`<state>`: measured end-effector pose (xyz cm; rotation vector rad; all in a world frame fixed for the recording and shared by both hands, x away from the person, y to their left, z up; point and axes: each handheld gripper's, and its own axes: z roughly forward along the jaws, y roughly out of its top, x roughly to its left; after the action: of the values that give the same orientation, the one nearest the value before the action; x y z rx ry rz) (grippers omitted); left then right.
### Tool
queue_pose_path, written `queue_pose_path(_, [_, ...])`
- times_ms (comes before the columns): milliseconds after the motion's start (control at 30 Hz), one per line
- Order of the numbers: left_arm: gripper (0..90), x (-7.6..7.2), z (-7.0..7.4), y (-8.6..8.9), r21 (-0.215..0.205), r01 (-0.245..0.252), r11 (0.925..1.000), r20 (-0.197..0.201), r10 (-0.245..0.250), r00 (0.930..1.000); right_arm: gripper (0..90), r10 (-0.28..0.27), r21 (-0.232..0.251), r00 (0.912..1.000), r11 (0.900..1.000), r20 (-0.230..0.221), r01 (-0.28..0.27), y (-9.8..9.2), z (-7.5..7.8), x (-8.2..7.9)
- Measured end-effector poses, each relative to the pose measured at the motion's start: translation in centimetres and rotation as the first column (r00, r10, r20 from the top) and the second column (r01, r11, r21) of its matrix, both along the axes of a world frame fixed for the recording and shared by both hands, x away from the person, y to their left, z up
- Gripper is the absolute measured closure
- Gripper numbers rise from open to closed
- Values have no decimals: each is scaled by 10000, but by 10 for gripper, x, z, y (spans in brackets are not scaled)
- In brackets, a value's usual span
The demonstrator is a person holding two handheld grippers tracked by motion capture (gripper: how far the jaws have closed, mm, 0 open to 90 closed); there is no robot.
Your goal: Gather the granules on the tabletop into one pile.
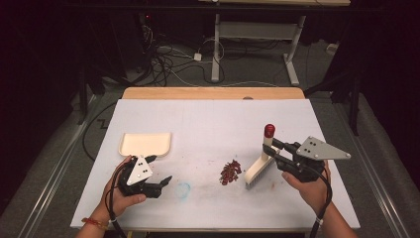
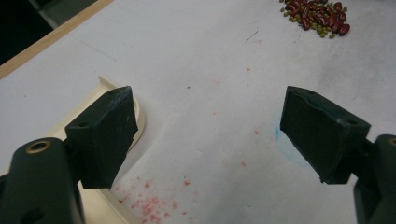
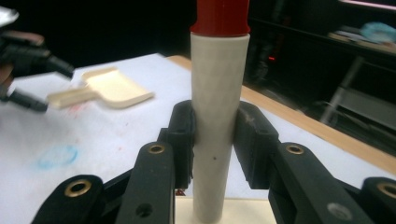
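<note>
A white brush (image 1: pixel 258 170) with a red-capped handle (image 3: pixel 219 93) stands tilted, bristles down on the table, just right of a small pile of red and green beans (image 1: pixel 230 172). My right gripper (image 1: pixel 274 150) is shut on the handle below the red cap (image 1: pixel 269 130); both pads press its sides in the right gripper view (image 3: pixel 215 135). A cream dustpan (image 1: pixel 146 143) lies flat at the left. My left gripper (image 1: pixel 161 169) hovers by the pan's handle, jaws wide open (image 2: pixel 210 126). One jaw sits over the handle's end (image 2: pixel 138 122), with nothing between the pads.
The white table cover (image 1: pixel 213 119) carries a blue chalk ring (image 1: pixel 183 189) and red smudges (image 2: pixel 149 205) near the left gripper. The beans (image 2: pixel 317 16) lie ahead of the left gripper. A wooden table edge (image 1: pixel 213 92) runs along the back, with cables and a desk frame beyond.
</note>
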<state>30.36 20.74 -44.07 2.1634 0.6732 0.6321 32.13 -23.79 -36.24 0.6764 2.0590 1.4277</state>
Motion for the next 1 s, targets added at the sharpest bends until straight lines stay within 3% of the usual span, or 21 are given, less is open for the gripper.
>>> queue_pose_path(33, [178,0,0,0,15,4,10000,-9,-4,10000,693,242,-175,9997,9996,-21,-242,0,-1,5])
queue_pose_path(133, [178,1,0,-1,40,9,10000,-30,-9,10000,690,1099,34,9933,9939,-357,-1099,-2,-5,22])
queue_pose_path(267, [178,2,-1,-1,64,-6,10000,-77,6,10000,694,1959,597,9788,9795,-605,-1924,0,-9,44])
queue_pose_path(400, [178,2,-1,0,57,-35,10000,-73,36,10000,695,2969,897,9527,9526,-658,-2907,10,-13,56])
queue_pose_path(600, [178,1,-1,2,33,-77,10000,-44,77,10000,695,3793,1298,9236,9199,-549,-3701,26,-18,58])
queue_pose_path(833, [178,0,-1,3,33,-79,10000,-13,79,10000,695,3425,889,9387,9369,-383,-3382,22,-12,53])
queue_pose_path(1000, [178,0,0,2,71,-98,9999,16,98,10000,694,2899,878,9570,9537,-140,-2876,4,-1,42])
